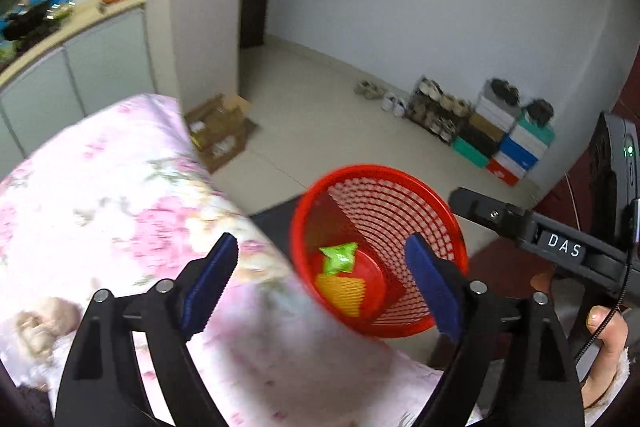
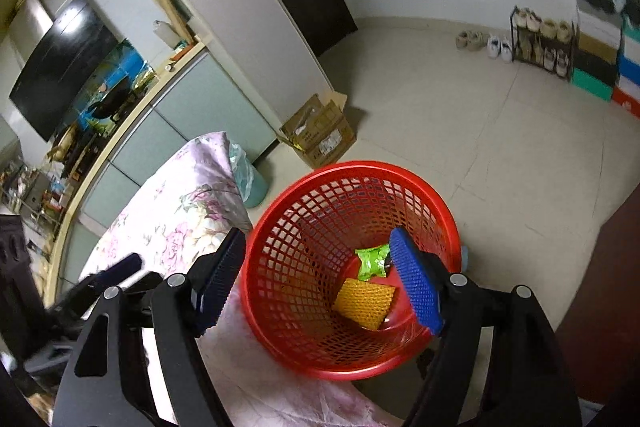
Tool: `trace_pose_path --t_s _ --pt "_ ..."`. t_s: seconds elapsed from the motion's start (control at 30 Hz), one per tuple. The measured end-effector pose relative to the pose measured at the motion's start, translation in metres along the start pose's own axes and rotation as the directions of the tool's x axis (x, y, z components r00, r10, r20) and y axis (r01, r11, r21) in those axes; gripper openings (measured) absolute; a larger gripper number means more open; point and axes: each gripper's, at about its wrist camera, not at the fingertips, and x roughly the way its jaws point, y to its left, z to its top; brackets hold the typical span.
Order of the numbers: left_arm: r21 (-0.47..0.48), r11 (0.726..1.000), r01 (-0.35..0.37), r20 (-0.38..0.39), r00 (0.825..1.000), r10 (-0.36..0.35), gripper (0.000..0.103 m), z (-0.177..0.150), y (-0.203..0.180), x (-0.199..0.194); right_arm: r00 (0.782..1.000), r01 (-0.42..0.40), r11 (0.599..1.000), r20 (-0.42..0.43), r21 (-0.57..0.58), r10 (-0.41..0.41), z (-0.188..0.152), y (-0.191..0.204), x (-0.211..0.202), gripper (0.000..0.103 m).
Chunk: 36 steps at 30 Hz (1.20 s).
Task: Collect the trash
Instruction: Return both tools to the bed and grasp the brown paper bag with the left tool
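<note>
Both tools hang with fingers spread apart, empty. Ahead of the right tool [image 2: 320, 279] and the left tool [image 1: 320, 285], a red mesh basket [image 2: 296, 227] holds a crumpled green wrapper [image 2: 372, 261] and yellow foam netting [image 2: 364, 303] at its bottom.

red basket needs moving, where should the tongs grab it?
Take the basket by its top rim, nearest arc, coming from above with one finger inside the wall and one outside. It stands upright and open, too wide to span. The green wrapper and yellow foam net lie at the bottom.
</note>
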Motion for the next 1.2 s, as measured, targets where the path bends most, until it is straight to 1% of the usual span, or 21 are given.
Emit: trace_pose_path --t_s 0.2,0.37,0.53,0.67,0.73,0.87,0.93,1.1,1.13,1.2 --pt "-0.065 0.995 -0.075 0.067 0.995 0.079 0.086 -0.018 0.029 -0.049 1.000 -0.005 0.993 0.028 -0.119 0.009 -0.014 0.041 -0.007 0.072" --pt "-0.111 0.984 -0.141 0.073 0.986 0.150 0.087 -0.041 0.054 -0.077 0.999 -0.033 0.972 0.034 -0.232 0.042 -0.029 0.081 -0.008 0.072" --pt "-0.170 0.966 -0.194 0.074 0.975 0.208 0.087 -0.067 0.083 -0.105 0.995 -0.091 0.933 0.008 -0.347 0.099 -0.049 0.127 -0.006 0.072" --pt "-0.239 0.946 -0.221 0.101 0.963 0.251 0.087 -0.088 0.116 -0.138 0.990 -0.142 0.907 -0.035 -0.397 0.140 -0.061 0.154 -0.004 0.072" --pt "-0.274 0.932 -0.236 0.110 0.955 0.275 0.087 -0.098 0.131 -0.154 0.987 -0.163 0.894 -0.055 -0.417 0.154 -0.067 0.165 -0.002 0.072" --pt "-0.343 0.892 -0.293 0.104 0.932 0.346 0.087 -0.120 0.165 -0.182 0.982 -0.189 0.875 -0.085 -0.446 0.169 -0.078 0.181 0.000 0.072" --pt "-0.373 0.870 -0.321 0.090 0.921 0.379 0.087 -0.131 0.182 -0.193 0.980 -0.199 0.867 -0.100 -0.457 0.172 -0.083 0.188 0.001 0.072" --pt "-0.446 0.803 -0.394 0.035 0.889 0.456 0.087 -0.168 0.225 -0.215 0.976 -0.218 0.856 -0.130 -0.468 0.177 -0.092 0.202 0.006 0.072" --pt "-0.458 0.792 -0.404 0.025 0.885 0.466 0.087 -0.174 0.231 -0.217 0.975 -0.220 0.855 -0.134 -0.470 0.178 -0.093 0.205 0.007 0.072" --pt "-0.478 0.778 -0.408 0.013 0.882 0.471 0.087 -0.184 0.241 -0.222 0.974 -0.224 0.852 -0.140 -0.473 0.178 -0.093 0.207 0.010 0.072"
